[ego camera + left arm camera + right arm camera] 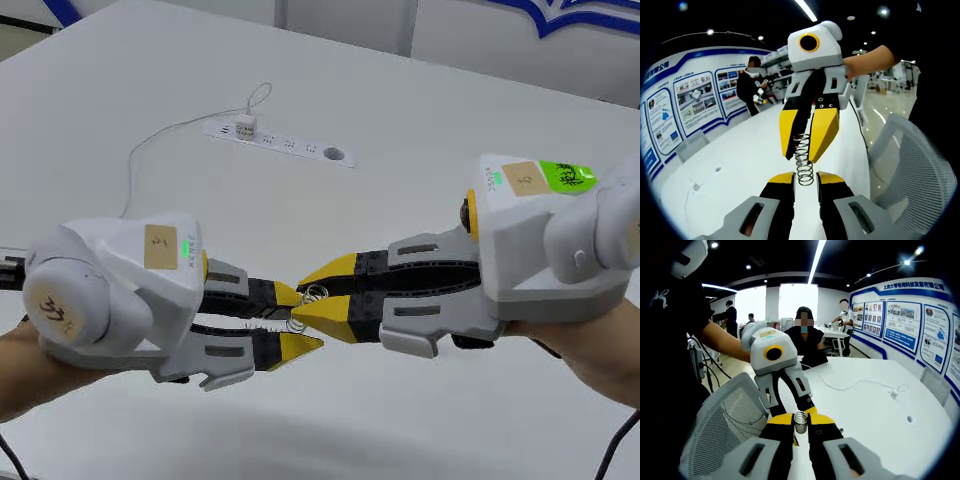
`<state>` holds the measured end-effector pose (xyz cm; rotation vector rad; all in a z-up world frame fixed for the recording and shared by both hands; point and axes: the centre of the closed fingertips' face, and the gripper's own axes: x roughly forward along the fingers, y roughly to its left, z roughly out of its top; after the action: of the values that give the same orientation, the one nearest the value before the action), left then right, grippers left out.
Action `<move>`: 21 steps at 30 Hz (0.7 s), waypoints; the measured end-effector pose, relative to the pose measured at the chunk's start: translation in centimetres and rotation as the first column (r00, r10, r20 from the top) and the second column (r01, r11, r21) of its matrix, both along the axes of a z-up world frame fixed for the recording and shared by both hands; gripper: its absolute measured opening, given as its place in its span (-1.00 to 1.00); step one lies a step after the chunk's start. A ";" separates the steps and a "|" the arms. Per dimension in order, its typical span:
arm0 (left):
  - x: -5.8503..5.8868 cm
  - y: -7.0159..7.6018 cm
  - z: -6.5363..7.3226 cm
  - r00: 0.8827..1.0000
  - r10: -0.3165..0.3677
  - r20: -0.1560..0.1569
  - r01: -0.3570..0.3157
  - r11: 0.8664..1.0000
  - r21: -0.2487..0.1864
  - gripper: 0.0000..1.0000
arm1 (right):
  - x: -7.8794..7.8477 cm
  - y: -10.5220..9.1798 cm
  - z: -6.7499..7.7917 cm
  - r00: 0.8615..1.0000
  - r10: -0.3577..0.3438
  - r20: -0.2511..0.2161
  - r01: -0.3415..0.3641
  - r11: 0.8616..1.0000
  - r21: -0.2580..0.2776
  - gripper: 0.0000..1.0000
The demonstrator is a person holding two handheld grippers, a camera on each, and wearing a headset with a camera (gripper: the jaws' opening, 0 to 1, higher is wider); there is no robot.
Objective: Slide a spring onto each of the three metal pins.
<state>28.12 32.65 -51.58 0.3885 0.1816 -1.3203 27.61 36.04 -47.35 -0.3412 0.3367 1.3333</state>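
Spring (802,155) midair above tabletop (420,110), 6 o'clock in head view, bridging both tongs. Right tongs (800,421) pinch it; left tongs (806,176) flank its end, grip unclear. Risk: oversqueeze could buckle coil, pop it free.

Table (420,130) spans head view. Left gripper (306,318) at left and right gripper (300,303) at right, above table's near part, tips meeting, jaws interleaved. Spring (803,159) bridges both: one end between left jaws, other end between right jaws. Power strip (280,142) on table behind grippers, well apart. Cable (165,130) on table, running from strip toward left. Chair (725,422) beside table, left of right gripper in right gripper view.
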 end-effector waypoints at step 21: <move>3.4 4.2 -0.3 0.982 0.189 -0.019 -0.189 0.982 -0.001 0.29 | 6.9 -4.4 -1.7 0.979 -0.201 0.027 0.202 0.978 -0.057 -0.79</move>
<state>31.48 36.83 -51.86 0.3477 0.2272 -1.1374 34.52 31.62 -49.03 -0.3612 0.3840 1.1218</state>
